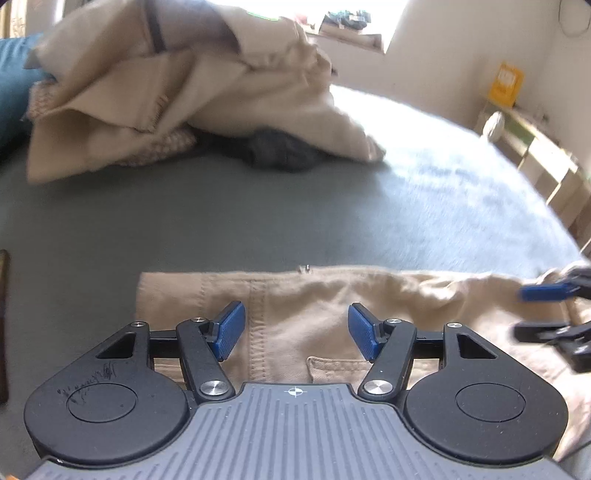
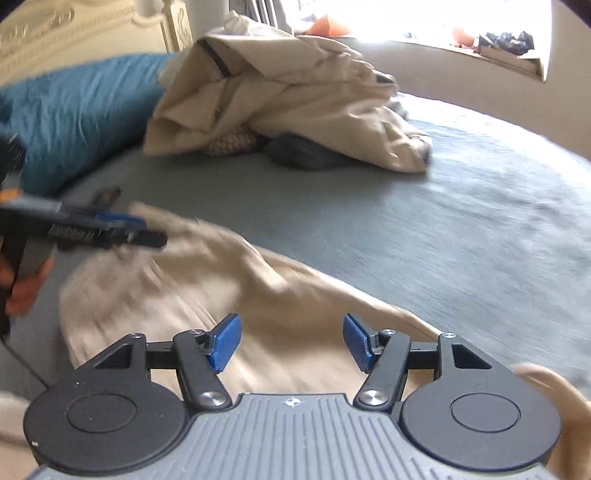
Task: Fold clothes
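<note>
The khaki trousers (image 1: 314, 325) lie on the grey-blue bed (image 1: 258, 221), near edge, spread lengthwise. In the left wrist view the waistband end is squared off at the left, with a seam and a pocket flap showing between the fingers of the tool. Whether they are already doubled over cannot be told.

Left tool (image 1: 295, 328): fingers spread apart, gripping nothing, poised over the trousers. Right tool (image 2: 291, 341): fingers likewise spread, gripping nothing, above the crumpled, blurred part of the same garment.

Progress, as a judgement: one garment lies partly straightened and not yet a compact fold. A heap of beige clothes (image 1: 177, 85) sits unfolded farther up the bed, over a dark garment (image 1: 280, 151). No finished stack is visible in either view, so most of the work appears outstanding.

View differences:
- Left wrist view: shows the flat waistband end, the pocket detail and a shelf unit (image 1: 535, 155) by the wall.
- Right wrist view: shows the rumpled far portion of the trousers, a teal pillow (image 2: 74, 114), the headboard (image 2: 74, 33), and a hand (image 2: 26, 284) holding the left tool.
</note>
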`<action>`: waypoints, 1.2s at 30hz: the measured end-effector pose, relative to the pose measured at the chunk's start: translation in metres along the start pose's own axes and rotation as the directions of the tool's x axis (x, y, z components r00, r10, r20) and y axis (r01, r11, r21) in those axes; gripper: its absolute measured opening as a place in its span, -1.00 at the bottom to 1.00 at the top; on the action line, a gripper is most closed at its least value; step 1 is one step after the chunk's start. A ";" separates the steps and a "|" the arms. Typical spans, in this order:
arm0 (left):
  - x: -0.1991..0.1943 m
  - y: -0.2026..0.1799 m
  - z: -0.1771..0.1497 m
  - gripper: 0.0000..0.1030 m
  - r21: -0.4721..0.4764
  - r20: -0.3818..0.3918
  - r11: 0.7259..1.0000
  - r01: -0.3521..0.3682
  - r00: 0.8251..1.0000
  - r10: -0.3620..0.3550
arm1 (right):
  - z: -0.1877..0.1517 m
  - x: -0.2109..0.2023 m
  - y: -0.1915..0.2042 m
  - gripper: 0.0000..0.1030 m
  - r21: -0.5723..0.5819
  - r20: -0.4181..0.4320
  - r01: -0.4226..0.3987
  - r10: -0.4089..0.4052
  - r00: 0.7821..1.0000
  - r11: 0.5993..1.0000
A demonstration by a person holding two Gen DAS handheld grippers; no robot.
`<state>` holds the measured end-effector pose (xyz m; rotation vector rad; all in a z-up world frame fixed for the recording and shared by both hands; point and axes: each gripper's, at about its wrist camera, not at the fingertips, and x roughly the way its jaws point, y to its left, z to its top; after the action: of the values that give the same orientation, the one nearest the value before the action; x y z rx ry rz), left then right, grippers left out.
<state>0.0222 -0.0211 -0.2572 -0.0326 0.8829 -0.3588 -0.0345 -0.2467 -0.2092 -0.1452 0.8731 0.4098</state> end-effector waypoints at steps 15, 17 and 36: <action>0.025 -0.011 -0.010 0.36 0.030 -0.036 0.996 -0.089 0.995 0.091 | -0.068 -0.070 -0.069 0.02 0.078 -0.044 0.134 -0.131 0.990 0.988; 0.027 -0.013 -0.010 0.40 0.043 -0.033 0.994 -0.100 0.994 0.101 | -0.083 -0.089 -0.094 0.03 0.170 -0.030 0.184 -0.181 0.983 0.968; 0.032 -0.016 -0.007 0.43 0.059 -0.044 0.989 -0.139 0.989 0.141 | -0.289 -0.176 -0.441 0.00 0.984 -0.156 0.178 -0.475 0.866 0.000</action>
<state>0.0308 -0.0457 -0.2826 0.0894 0.9169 -0.2535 -0.1620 -0.7830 -0.2768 1.0133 0.6749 -0.7439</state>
